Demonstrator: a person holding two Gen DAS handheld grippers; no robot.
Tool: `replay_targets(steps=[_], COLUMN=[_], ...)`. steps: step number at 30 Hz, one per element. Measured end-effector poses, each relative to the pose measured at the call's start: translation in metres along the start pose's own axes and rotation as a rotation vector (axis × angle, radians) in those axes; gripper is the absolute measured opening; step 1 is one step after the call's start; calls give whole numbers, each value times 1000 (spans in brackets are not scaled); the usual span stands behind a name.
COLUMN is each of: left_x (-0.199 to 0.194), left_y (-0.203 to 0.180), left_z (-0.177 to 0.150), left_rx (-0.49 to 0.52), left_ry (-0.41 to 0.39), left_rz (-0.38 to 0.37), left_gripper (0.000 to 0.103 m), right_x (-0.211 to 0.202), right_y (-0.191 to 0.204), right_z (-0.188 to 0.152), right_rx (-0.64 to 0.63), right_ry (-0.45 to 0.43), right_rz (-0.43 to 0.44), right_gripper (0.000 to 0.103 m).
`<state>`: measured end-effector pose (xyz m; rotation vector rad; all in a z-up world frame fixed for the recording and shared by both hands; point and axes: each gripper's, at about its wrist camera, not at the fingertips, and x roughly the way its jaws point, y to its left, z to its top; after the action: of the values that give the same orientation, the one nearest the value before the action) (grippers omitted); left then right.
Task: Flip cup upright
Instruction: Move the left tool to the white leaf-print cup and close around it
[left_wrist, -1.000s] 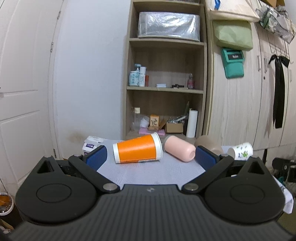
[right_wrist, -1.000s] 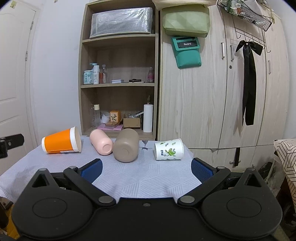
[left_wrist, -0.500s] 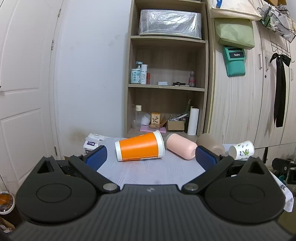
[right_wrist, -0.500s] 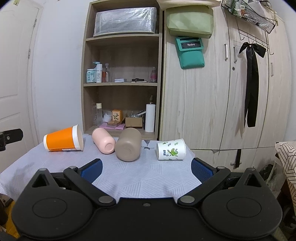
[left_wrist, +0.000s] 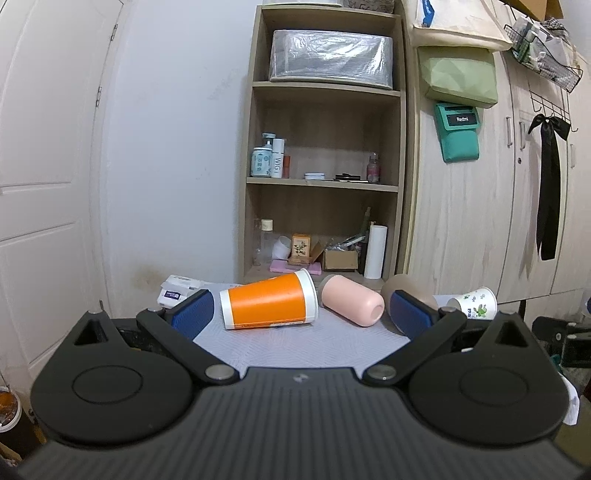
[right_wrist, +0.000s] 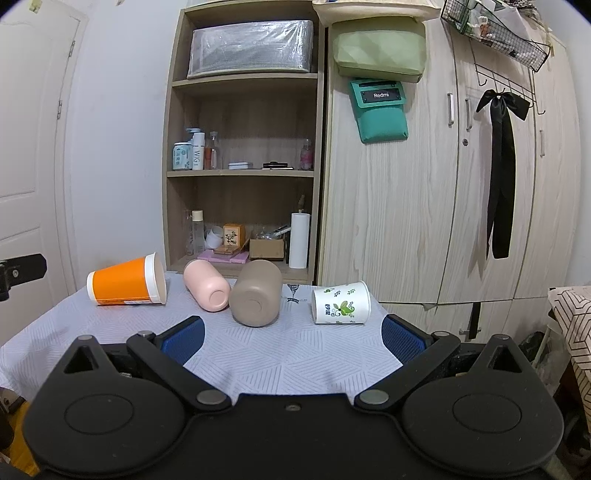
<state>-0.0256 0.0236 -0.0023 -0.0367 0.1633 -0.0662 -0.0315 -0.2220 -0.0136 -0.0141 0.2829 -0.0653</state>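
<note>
orange cup: paper cup with a white rim, lying on its side at the left end of the row on the table; in the right wrist view its mouth faces right, toward the pink cup.
pink cup: on its side just right of the orange cup, near it but whether they touch cannot be told; its base points toward the right wrist camera.
taupe cup: on its side beside the pink cup, base toward the camera; mostly hidden behind the blue pad in the left wrist view.
floral paper cup: white with green print, on its side at the right end of the row, apart from the taupe cup.
left gripper: fingers spread wide, holding nothing; the orange and pink cups show in the gap beyond the blue pads.
right gripper: fingers wide apart, holding nothing, low over the near edge of the table, short of all four cups.
tablecloth: pale, with a lined diamond pattern, under all the cups.
shelf unit: open wooden shelves behind the table, with bottles, boxes and a paper roll.
wardrobe: light wood doors to the right of the shelves, with a black ribbon bow hanging on them.
</note>
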Motion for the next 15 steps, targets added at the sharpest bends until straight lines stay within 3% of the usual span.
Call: replay_targets(steps=[6,15], left_x=[6,39], left_y=[-4,-34], left_z=[-2,34], left_rx=[0,39], left_ry=[28,89], left_rz=[-26,-268], left_gripper=[103,103], right_x=[2,12], right_y=[0,-6], right_z=[-2,-6], right_rx=[-5,-2], right_ry=[9,18], right_rz=[1,26], right_gripper=[103,103])
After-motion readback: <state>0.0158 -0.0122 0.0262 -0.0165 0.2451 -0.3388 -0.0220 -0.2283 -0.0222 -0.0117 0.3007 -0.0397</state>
